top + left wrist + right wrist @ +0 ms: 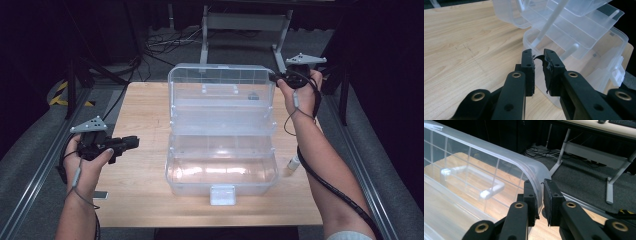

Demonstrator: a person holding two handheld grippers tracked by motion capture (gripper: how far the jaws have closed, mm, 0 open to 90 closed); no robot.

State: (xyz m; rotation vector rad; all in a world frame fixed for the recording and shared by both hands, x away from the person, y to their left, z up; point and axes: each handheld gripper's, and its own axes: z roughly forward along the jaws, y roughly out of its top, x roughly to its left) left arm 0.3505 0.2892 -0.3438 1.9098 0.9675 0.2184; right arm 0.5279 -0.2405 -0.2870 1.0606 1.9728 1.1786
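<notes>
A clear plastic toolbox (pixel 222 172) stands open in the middle of the wooden table (pixel 145 100), its lid (pixel 220 82) raised at the back and an inner tray (pixel 222 117) lifted out over the base. My right gripper (pixel 273 77) is at the lid's top right corner. In the right gripper view its jaws (pixel 539 182) are shut on the lid's curved rim (pixel 534 170). My left gripper (pixel 134 142) hovers left of the box, apart from it. Its jaws (pixel 538 53) stand a narrow gap apart with nothing between them, pointing at the box (pixel 579 30).
A white latch (pixel 222 194) sticks out at the box's front. A small pale tube (pixel 292 164) lies on the table right of the box, and a small flat object (pixel 100 195) sits near the front left edge. Metal rails run along both table sides.
</notes>
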